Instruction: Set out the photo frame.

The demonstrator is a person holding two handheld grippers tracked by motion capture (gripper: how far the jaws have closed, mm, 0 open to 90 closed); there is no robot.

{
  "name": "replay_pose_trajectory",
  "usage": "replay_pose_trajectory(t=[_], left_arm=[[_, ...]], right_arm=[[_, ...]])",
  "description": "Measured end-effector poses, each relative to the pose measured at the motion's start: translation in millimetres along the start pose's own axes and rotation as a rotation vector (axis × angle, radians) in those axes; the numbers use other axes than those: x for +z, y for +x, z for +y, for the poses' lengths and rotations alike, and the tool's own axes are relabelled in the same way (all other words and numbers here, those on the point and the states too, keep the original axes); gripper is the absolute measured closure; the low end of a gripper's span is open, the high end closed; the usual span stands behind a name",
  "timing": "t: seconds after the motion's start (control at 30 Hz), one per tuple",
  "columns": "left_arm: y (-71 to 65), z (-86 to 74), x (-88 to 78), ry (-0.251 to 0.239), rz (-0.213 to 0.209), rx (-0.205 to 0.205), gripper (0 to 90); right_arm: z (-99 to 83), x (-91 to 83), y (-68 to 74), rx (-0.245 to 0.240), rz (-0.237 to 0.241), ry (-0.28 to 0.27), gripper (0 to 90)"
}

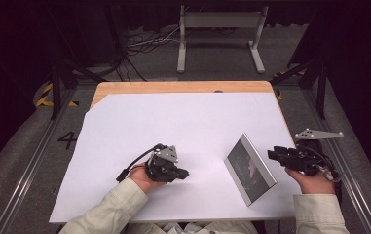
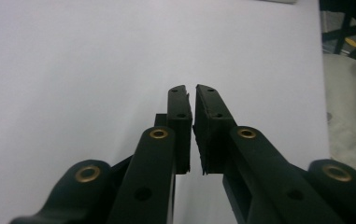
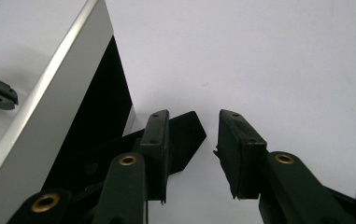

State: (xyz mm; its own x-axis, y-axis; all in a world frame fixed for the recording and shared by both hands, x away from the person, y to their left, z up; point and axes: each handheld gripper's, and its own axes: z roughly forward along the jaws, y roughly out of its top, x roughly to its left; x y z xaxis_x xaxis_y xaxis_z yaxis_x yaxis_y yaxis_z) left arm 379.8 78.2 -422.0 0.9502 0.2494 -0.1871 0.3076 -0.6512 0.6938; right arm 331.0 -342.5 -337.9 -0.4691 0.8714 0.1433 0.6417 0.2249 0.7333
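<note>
1. High view: a picture frame (image 1: 249, 168) stands propped at lower right of the white sheet (image 1: 183, 122), near the sheet's right and bottom edges.
2. Broad bare sheet spreads across centre and upper left.
3. Its long axis runs from upper left to lower right; its dark face looks toward lower left.
4. My left gripper (image 1: 182, 172), lower centre, is barely parted and grasps nothing.
5. My right gripper (image 1: 272, 154), just right of the frame, is released, jaws apart and empty.

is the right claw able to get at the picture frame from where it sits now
Probably yes. The right claw sits just off the upper right edge of the picture frame, jaws apart with nothing between them and pointed toward it. Bare white sheet lies between, so the way looks free.
</note>
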Motion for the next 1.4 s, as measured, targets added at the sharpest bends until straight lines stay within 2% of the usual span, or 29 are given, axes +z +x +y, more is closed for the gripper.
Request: replay_pose_trajectory(t=[0.23,0.33,0.47,0.53,0.93,1.4], left_arm=[[9.7,-8.7,-11.5,-0.015,0.036,-0.041,77.9],[11.7,-9.8,-13.7,-0.018,0.043,-0.051,75.5],[19.0,-13.0,-18.1,-0.03,0.077,-0.085,70.4],[21.2,-14.2,-19.4,-0.03,0.091,-0.086,68.4],[26.0,-19.8,-24.2,-0.04,0.113,-0.116,64.7],[30.0,-29.1,-31.7,-0.051,0.118,-0.144,63.1]], right_arm=[[0.3,-4.1,0.4,0.032,-0.015,0.003,64.6],[0.7,-5.6,1.0,0.045,-0.011,0.008,64.6],[2.5,-9.0,3.0,0.065,-0.002,0.016,65.1],[2.8,-9.8,2.9,0.072,0.006,0.024,65.4],[9.8,-10.9,2.4,0.137,0.023,0.058,63.1],[25.0,-9.3,12.7,0.132,0.04,0.115,61.9]])
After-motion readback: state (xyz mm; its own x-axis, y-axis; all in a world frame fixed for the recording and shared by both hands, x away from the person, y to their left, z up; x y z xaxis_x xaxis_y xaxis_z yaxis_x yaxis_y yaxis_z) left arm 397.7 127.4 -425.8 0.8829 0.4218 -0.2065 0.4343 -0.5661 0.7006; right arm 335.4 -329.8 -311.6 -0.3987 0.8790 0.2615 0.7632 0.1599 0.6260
